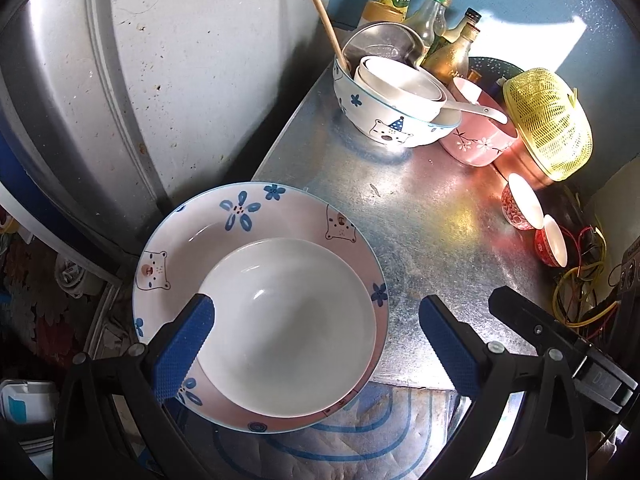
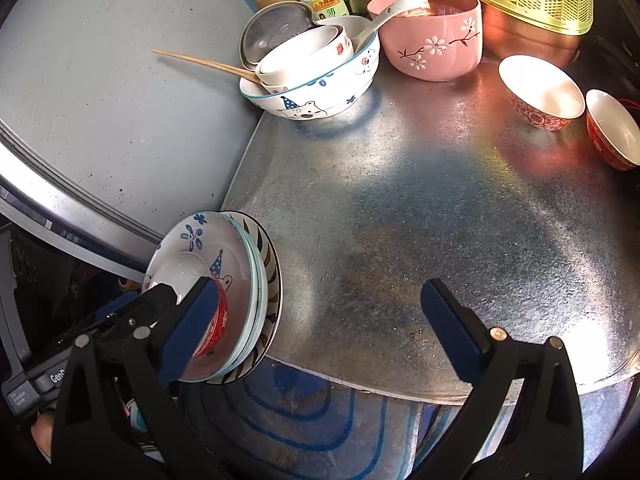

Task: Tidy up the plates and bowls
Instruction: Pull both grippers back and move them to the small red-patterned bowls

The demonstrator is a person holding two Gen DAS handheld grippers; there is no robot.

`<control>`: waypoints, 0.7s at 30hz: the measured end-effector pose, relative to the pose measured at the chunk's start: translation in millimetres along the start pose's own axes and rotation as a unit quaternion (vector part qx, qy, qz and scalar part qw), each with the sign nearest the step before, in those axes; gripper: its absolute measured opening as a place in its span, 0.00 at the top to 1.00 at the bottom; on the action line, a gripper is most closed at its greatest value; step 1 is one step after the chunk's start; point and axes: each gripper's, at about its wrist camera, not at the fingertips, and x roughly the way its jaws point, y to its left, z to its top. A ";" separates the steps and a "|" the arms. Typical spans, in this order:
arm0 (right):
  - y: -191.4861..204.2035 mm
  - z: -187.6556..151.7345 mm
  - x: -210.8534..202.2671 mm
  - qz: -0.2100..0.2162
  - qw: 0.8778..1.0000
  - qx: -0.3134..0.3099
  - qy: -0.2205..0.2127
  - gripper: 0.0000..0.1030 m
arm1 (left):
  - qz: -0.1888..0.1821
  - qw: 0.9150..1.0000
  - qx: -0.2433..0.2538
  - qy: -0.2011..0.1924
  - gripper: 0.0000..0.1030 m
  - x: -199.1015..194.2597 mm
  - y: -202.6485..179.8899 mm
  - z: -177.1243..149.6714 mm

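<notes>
Left wrist view: the left gripper stands spread wide with nothing pinched, above a white bowl that rests in a bear plate at the near corner of the metal table. At the far end, a bear bowl holds nested white bowls, chopsticks and a spoon, with a pink bowl beside it and two red cups to the right. Right wrist view: the right gripper is also spread wide and empty over bare table; the plate stack lies at its left finger, with a red-patterned piece partly hidden behind that finger. Judged step: a piece is set on the stack and both tools are free. The next move calls for reaching to the far dishes, probably a red cup or the pink bowl, and closing on its rim.
</notes>
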 end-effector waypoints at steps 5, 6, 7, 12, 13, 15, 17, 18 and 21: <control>-12.2 -0.4 -6.8 -0.001 1.000 0.007 -0.004 0.01 | -0.003 1.000 0.009 0.003 0.01 2.9 -14.0 -1.2; -14.6 -0.5 -8.2 -0.001 1.000 0.008 -0.005 0.01 | -0.003 1.000 0.010 0.004 0.01 3.0 -16.8 -1.5; -16.9 -0.5 -9.8 -0.001 1.000 0.009 -0.007 0.01 | -0.004 1.000 0.012 0.004 0.01 3.6 -19.8 -1.7; -31.1 1.5 -18.2 -0.002 1.000 0.017 -0.013 0.01 | -0.010 1.000 0.020 0.004 0.01 4.8 -35.7 0.1; -34.4 2.2 -20.6 -0.003 1.000 0.019 -0.015 0.01 | -0.011 1.000 0.022 0.004 0.01 5.6 -39.7 0.6; -41.7 4.1 -24.1 -0.003 1.000 0.023 -0.018 0.01 | -0.015 1.000 0.026 0.005 0.01 7.4 -47.6 2.0; -49.5 5.8 -27.3 -0.005 0.999 0.028 -0.021 0.01 | -0.017 0.999 0.031 0.005 0.01 9.3 -56.9 2.8; -54.1 6.4 -28.9 -0.006 0.999 0.031 -0.022 0.01 | -0.019 0.999 0.034 0.006 0.01 10.6 -61.8 3.4; -68.9 8.2 -34.0 -0.008 0.999 0.044 -0.026 0.01 | -0.025 0.999 0.043 0.010 0.01 15.1 -77.7 5.5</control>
